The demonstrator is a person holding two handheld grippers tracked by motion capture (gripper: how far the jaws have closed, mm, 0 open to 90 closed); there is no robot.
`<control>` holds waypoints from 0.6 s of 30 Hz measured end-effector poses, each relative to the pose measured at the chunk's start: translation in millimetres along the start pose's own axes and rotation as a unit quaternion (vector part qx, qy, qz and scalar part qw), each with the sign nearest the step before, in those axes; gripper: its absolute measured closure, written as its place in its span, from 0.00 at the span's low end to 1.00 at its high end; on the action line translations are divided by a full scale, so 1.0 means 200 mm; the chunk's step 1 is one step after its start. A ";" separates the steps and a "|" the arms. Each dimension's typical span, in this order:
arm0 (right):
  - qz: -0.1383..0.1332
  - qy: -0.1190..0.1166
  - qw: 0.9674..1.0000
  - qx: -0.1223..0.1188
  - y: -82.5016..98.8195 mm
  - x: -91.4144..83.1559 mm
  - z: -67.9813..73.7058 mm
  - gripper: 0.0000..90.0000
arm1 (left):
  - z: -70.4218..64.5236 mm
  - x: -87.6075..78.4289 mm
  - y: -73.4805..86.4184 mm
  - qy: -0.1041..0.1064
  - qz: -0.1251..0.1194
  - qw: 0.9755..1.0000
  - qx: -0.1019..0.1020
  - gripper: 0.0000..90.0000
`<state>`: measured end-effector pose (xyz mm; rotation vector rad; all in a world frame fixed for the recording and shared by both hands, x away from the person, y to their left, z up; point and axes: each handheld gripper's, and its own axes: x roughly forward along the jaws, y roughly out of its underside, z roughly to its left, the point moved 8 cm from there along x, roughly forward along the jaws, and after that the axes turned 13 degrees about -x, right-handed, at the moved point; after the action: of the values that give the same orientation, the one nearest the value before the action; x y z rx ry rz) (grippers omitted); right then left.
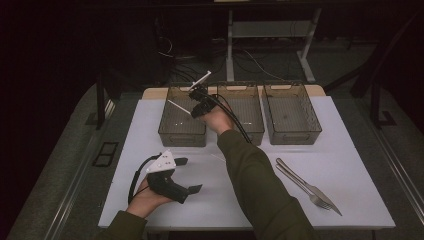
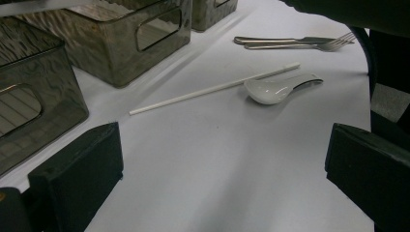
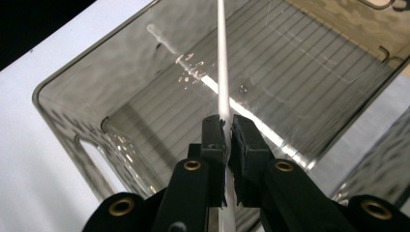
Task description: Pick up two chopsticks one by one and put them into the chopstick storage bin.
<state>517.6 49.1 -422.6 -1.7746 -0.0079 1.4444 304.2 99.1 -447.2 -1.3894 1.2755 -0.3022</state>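
At the lower left of the high view the left gripper [image 1: 182, 175] rests low over the bench [image 1: 150, 200] with its fingers [image 2: 77, 179] wide apart and nothing between them; in its own view a second white chopstick [image 2: 212, 88] and a white ceramic spoon [image 2: 278, 89] lie on the bench ahead, with a knife and fork [image 2: 295, 43] beyond at the upper right. Farther up, near the middle of the high view, the right gripper [image 1: 196, 107] hangs over the leftmost of three smoked plastic bins [image 1: 175, 135], its fingers [image 3: 212, 137] clamped on a thin white chopstick [image 3: 222, 58]. In the right gripper view the stick runs straight up the frame above the bin's ribbed floor, where another white stick [image 3: 251, 121] already seems to lie. The grip is the main risk, as I judge it: a smooth, round stick pinched at one narrow spot can swivel or slide out early. Since the stick looks about as long as the bin, letting go while it points across the rim could leave it propped on the wall or tipping out onto the bench. A drop from height could also bounce it off the stick below.
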 end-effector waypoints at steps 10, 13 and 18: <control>0.012 0.006 1.000 0.009 -0.03 0.06 -0.02 0.93 | 0.00 0.00 0.00 0.001 0.001 1.000 0.002 0.00; 0.012 0.008 1.000 0.011 -0.04 0.08 -0.02 0.93 | 0.00 0.01 0.00 0.000 0.004 1.000 0.003 0.00; 0.015 0.008 1.000 0.016 -0.05 0.11 -0.02 0.93 | -0.01 0.01 0.00 0.002 0.002 1.000 0.002 0.00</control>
<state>533.0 64.5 -434.5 -1.7670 0.0491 1.4443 303.5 96.9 -447.5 -1.3833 1.2792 -0.3043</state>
